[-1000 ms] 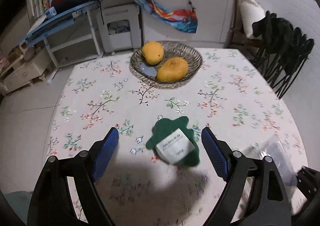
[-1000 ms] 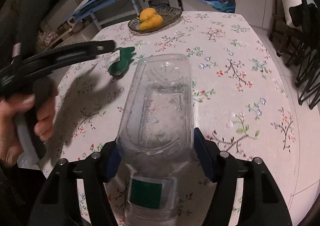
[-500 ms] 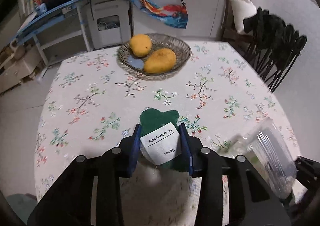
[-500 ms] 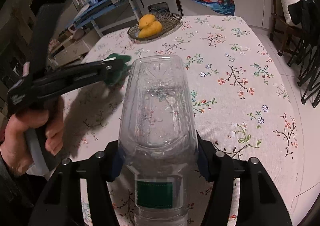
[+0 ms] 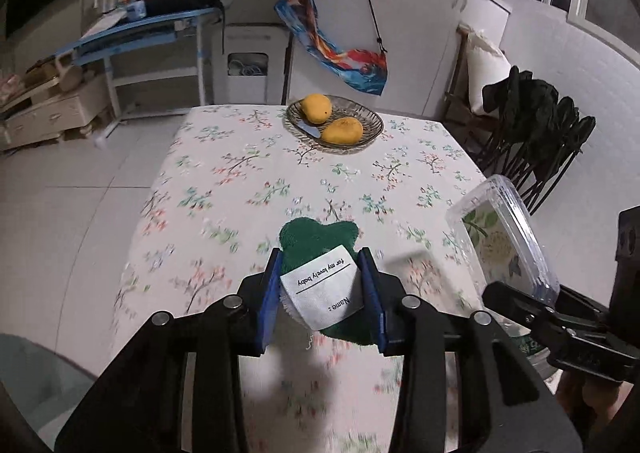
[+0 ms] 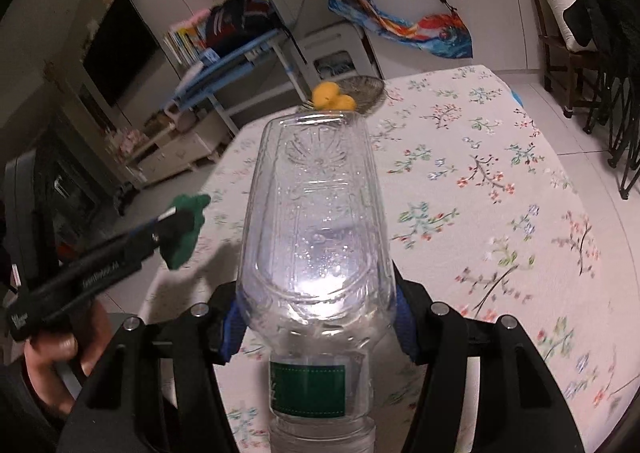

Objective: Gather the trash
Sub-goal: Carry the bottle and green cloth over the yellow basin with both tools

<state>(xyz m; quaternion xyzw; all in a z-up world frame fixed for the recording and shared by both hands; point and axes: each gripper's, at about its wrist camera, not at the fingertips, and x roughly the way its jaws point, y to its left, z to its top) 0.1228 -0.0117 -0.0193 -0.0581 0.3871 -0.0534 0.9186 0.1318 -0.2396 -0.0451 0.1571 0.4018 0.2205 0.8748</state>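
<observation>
My left gripper (image 5: 322,293) is shut on a green cloth piece (image 5: 316,241) with a white name label (image 5: 320,287), held up above the flowered tablecloth (image 5: 240,181). In the right wrist view the same green cloth piece (image 6: 188,229) hangs at the left in the left gripper (image 6: 176,221), off the table's left edge. My right gripper (image 6: 316,317) is shut on a clear plastic bottle (image 6: 316,221) with a green label, base pointing away. In the left wrist view, that clear plastic bottle (image 5: 504,237) shows at the right.
A glass dish (image 5: 360,121) with two mangoes (image 5: 342,131) stands at the table's far end. Black folding chairs (image 5: 532,133) stand to the right of the table, a blue desk (image 5: 140,33) and a white drawer unit at the back left. A hand (image 6: 52,349) grips the left tool's handle.
The left gripper closed on the green cloth piece, lifted it off the table and carried it left. The right gripper rose a little with the bottle.
</observation>
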